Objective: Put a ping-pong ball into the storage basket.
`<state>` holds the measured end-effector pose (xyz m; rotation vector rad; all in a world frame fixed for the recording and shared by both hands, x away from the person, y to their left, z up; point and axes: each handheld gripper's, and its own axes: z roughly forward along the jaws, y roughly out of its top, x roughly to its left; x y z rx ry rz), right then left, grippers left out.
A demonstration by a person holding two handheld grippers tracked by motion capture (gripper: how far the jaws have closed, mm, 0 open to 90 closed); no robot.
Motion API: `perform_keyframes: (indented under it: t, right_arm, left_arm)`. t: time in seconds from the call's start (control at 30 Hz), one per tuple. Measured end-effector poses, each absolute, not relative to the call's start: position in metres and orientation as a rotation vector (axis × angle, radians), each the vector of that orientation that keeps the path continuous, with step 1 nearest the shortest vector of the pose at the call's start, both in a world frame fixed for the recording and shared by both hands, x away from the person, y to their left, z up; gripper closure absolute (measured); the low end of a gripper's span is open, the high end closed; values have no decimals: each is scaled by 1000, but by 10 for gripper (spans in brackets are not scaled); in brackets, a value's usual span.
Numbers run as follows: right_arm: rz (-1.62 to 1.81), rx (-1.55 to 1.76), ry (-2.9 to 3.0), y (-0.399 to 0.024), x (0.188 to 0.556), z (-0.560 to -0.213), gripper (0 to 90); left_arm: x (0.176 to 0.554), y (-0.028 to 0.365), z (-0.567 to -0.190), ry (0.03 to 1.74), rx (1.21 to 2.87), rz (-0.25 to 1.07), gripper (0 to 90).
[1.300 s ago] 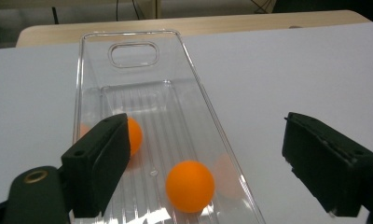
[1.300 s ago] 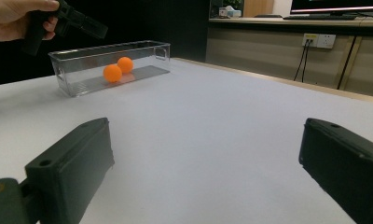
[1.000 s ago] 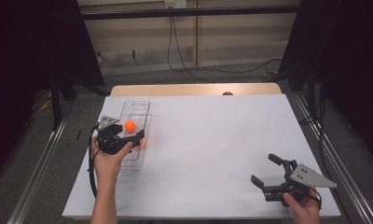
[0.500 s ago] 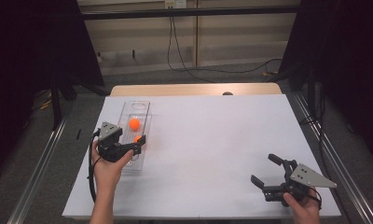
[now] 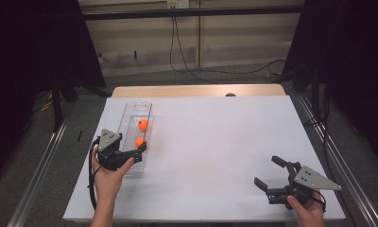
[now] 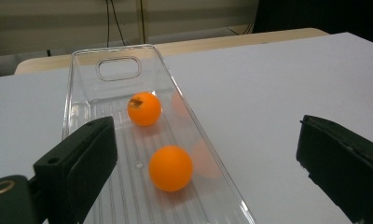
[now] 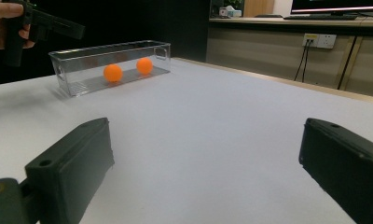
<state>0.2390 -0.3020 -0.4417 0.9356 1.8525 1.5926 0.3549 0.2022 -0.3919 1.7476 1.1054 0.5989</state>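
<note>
Since a second ago my left gripper has drawn back toward me along the tray, and a second ball now lies in it; its jaws have just been opening and stand released, nothing between them. From the high view the near end of the tray is hidden under that gripper and hand. In the left gripper view the tray's near end is cut off at the bottom edge. I count two orange balls, one clear tray, two grippers. One ball lies nearer me, the other ball farther along. The tray's long axis runs away from me, handle hole at the far end. My right gripper hovers well apart, jaws spread wide, empty.
</note>
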Motion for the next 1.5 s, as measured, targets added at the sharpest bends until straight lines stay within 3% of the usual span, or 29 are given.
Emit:
perform_keyframes:
  t: [0.5, 1.5]
  right_arm:
    - [1592, 937, 1853, -302, 239, -442, 22]
    - [1593, 936, 1852, -303, 239, -442, 22]
  left_arm:
    - [346, 206, -399, 1070, 1707, 539, 44]
    - [333, 217, -412, 1016, 1695, 543, 32]
